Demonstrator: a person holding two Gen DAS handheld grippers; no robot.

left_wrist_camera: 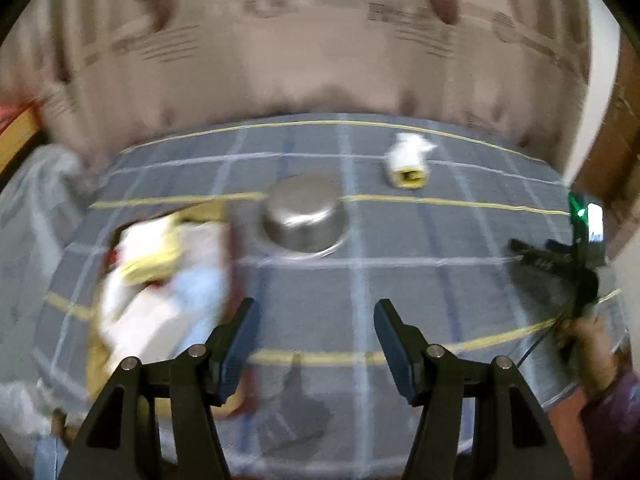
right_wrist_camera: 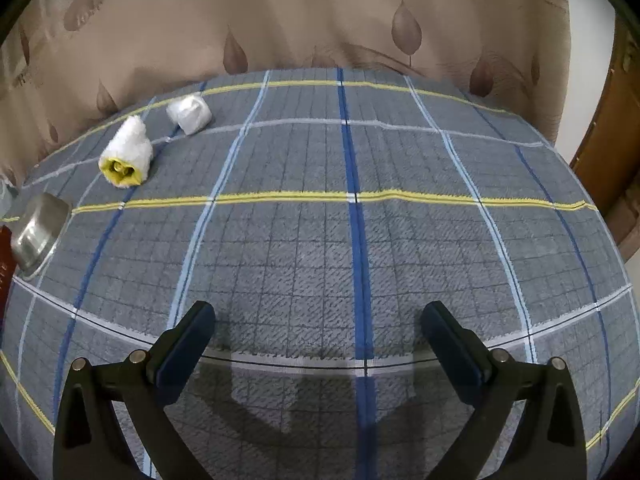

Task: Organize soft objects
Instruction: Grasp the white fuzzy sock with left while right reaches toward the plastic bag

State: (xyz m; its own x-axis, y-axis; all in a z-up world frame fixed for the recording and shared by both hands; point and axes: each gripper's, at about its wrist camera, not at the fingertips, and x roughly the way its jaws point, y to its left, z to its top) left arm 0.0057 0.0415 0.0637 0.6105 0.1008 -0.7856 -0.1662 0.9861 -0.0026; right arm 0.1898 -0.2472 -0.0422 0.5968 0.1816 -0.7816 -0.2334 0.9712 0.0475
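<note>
Steel is my anchor here: the upturned metal bowl sits on the grey plaid cloth that covers the table, and I place everything else from it.

Just to the bowl's left in the left wrist view lies a loose heap of white and yellow cloths, badly blurred, so I cannot say how many pieces it holds or how they are folded. Beyond the bowl and to its right lies a rolled white towel with a yellow end facing me. In the right wrist view a second, smaller white bundle sits just past that roll, further still from the bowl.

My left hand-held gripper hangs over the cloth on the near side of the bowl, its jaws spread apart with only bare plaid between them. My right hand-held gripper is well off to the bowl's right, over a bare stretch of cloth, jaws likewise spread wide and pinching nothing.

As I judge it, two pieces are rolled and parked, and the step in hand is fetching the next soft piece from the heap. The next move calls for carrying the left jaws across to the heap beside the bowl, lowering onto an edge of one cloth and pinching that layer only, without nudging the bowl.
</note>
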